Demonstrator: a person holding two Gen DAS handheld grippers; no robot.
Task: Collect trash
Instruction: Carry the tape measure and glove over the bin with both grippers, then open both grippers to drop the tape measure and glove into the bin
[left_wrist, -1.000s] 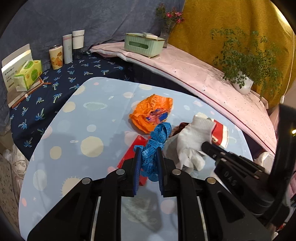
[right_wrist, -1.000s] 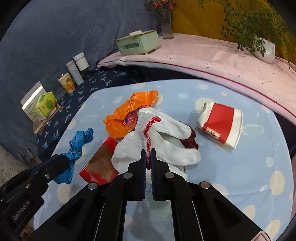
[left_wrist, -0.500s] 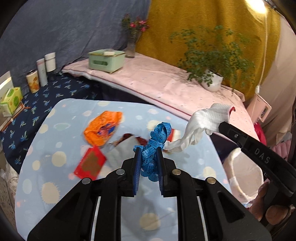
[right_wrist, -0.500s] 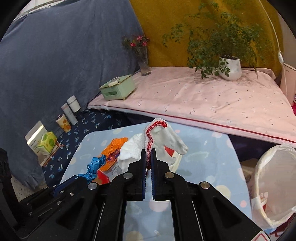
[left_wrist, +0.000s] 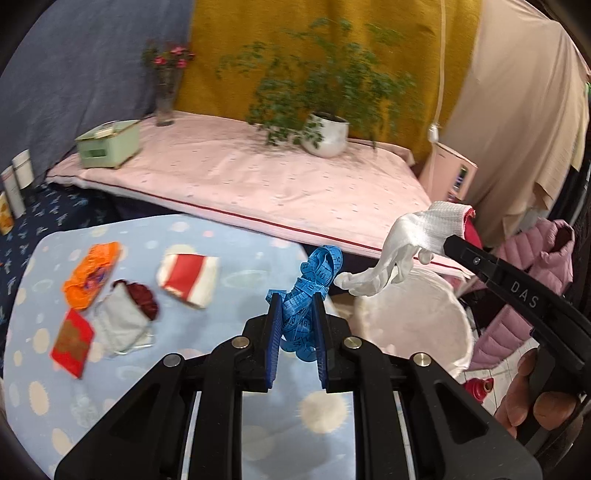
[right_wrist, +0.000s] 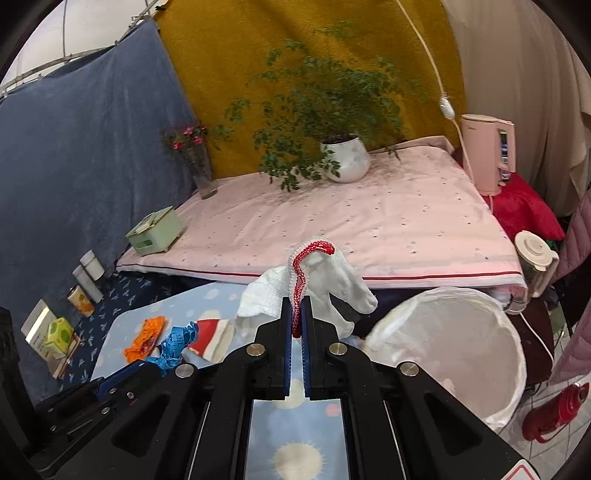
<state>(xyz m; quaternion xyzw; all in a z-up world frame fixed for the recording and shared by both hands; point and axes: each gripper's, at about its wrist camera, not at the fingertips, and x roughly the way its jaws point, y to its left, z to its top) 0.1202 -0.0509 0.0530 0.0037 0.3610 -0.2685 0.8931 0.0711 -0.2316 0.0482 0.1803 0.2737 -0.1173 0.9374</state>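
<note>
Both grippers: each clamped on one piece of trash, raised off the table
Left gripper (left_wrist: 295, 306): pinching a bunched blue measuring tape (left_wrist: 308, 291)
Right gripper (right_wrist: 296, 314): shut tight on the red-trimmed cuff of a white knitted glove (right_wrist: 321, 284)
White-lined round bin (right_wrist: 454, 350): just right of the pale blue spotted table (left_wrist: 229, 266)
Left on table: orange crumpled wrapper (left_wrist: 90, 273), red-and-white paper cup (left_wrist: 188, 275), red packet (left_wrist: 72, 338)
</note>
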